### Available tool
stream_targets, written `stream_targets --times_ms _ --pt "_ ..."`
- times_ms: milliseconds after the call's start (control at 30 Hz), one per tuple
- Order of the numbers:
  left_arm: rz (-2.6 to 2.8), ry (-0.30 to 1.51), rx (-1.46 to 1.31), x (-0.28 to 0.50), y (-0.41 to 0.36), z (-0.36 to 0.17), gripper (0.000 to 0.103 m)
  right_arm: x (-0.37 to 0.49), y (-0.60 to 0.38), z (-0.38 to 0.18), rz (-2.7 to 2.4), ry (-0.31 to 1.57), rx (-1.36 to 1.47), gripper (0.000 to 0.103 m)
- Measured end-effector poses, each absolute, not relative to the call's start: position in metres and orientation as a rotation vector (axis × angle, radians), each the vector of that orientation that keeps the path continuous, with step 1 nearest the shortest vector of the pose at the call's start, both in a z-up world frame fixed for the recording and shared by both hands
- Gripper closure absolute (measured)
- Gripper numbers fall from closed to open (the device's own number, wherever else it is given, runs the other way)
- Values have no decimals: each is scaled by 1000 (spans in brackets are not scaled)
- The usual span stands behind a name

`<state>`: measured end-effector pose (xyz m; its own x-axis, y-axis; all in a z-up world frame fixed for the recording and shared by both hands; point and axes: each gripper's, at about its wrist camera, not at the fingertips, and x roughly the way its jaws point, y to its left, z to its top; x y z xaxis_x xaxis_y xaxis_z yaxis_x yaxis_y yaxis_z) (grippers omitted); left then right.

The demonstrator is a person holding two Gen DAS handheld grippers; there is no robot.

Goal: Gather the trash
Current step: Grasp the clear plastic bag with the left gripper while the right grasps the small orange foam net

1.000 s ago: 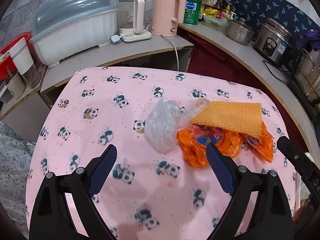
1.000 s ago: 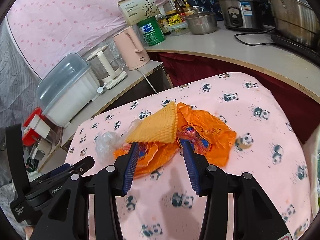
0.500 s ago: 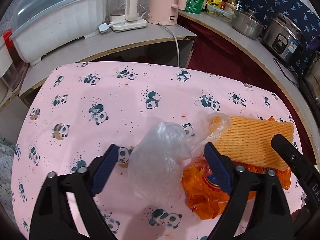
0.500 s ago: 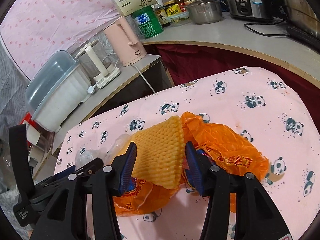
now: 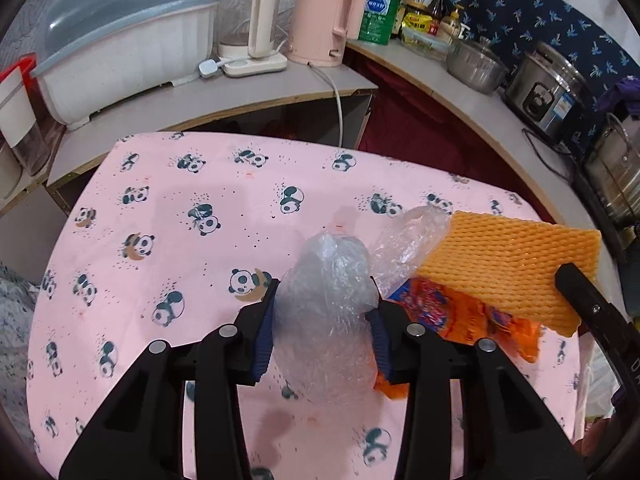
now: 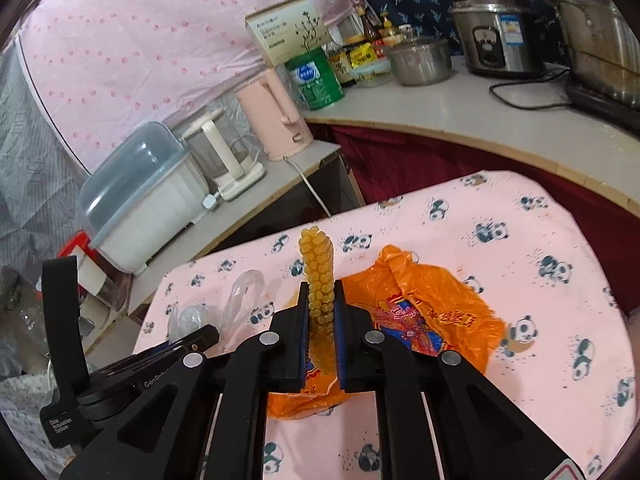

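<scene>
A crumpled clear plastic bag lies on the pink panda tablecloth. My left gripper is shut on it, a pad pressing each side. An orange foam fruit net lies flat over an orange plastic bag to the right. In the right wrist view my right gripper is shut on the foam net, which stands on edge between the pads. The orange bag lies under and right of it. The clear bag and the left gripper's body show at lower left.
Behind the table stands a low shelf with a white dish box, a glass kettle and a pink kettle. A curved counter at right holds pots and a rice cooker. A white cord hangs down the shelf.
Both grippers moved forward and closed. The left one closed on the clear bag. The right one closed on the foam net, squeezing it upright.
</scene>
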<state>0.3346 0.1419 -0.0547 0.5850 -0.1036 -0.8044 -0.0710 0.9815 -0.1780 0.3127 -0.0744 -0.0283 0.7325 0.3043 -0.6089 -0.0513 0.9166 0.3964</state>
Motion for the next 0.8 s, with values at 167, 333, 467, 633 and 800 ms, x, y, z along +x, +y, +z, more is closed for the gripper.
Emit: stream_targets --times_ms 167,333,467,633,800 --pt "-40 910 -189 307 128 -25 64 282 -89 5 185 668 370 93" --pt "-80 885 -165 277 102 -1 64 248 -109 31 160 626 375 93" --pt "-117 867 -140 253 79 13 64 221 -126 46 136 601 379 93" --pt "-167 845 -101 225 46 28 64 188 -152 59 98 574 389 93" --pt "-214 832 -61 202 14 37 64 158 -179 64 54 550 406 93"
